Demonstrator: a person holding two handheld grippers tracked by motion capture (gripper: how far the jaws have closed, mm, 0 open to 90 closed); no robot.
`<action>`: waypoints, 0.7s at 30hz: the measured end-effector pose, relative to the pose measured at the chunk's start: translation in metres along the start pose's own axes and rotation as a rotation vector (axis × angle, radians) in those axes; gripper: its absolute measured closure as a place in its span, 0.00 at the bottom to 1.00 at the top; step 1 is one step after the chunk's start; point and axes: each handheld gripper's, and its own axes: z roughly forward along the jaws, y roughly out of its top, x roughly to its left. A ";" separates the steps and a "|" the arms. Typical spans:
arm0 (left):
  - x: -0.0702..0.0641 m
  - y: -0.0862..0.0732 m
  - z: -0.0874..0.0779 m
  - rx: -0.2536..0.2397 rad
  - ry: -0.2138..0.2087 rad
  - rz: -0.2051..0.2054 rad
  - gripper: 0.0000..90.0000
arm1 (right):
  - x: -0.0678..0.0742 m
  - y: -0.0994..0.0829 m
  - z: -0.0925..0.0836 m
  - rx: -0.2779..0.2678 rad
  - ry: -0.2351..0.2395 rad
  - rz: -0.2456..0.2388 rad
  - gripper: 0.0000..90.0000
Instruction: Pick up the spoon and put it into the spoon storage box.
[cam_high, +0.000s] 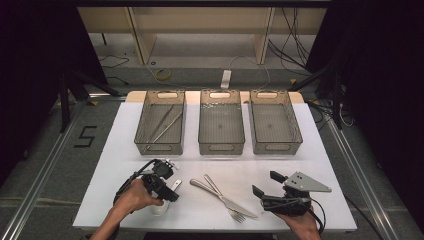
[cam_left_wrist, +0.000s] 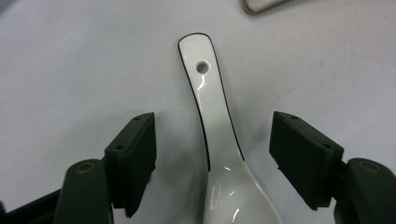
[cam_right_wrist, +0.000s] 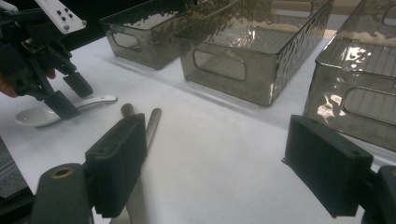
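Observation:
A white ceramic spoon (cam_left_wrist: 205, 93) lies on the white table, its handle pointing away in the left gripper view. My left gripper (cam_left_wrist: 212, 154) is lowered over it, jaws open on either side of the handle with a gap at each pad. From above, the left gripper (cam_high: 167, 192) sits at the front left with the spoon's bowl (cam_high: 159, 209) under the hand. My right gripper (cam_high: 265, 183) rests open at the front right, holding nothing. The right gripper view shows its own jaws (cam_right_wrist: 212, 163) wide apart, and farther off the left gripper (cam_right_wrist: 70, 95) and the spoon (cam_right_wrist: 32, 116).
A metal knife (cam_high: 210, 191) and fork (cam_high: 235, 212) lie crossed between the two grippers. Three smoky clear bins stand in a row at the back: the left bin (cam_high: 137, 130) holds long metal utensils, the middle bin (cam_high: 221, 147) and right bin (cam_high: 276, 148) look bare.

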 end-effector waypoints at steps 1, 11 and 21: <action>0.000 0.000 0.001 -0.003 -0.002 -0.004 0.36 | 0.000 0.000 0.000 0.002 0.001 -0.001 0.24; 0.000 0.001 0.001 -0.001 0.026 0.014 0.47 | 0.000 0.000 0.000 0.001 0.006 -0.005 0.24; -0.003 0.000 0.001 -0.003 0.077 0.048 0.59 | 0.001 0.000 0.002 0.005 0.003 -0.009 0.24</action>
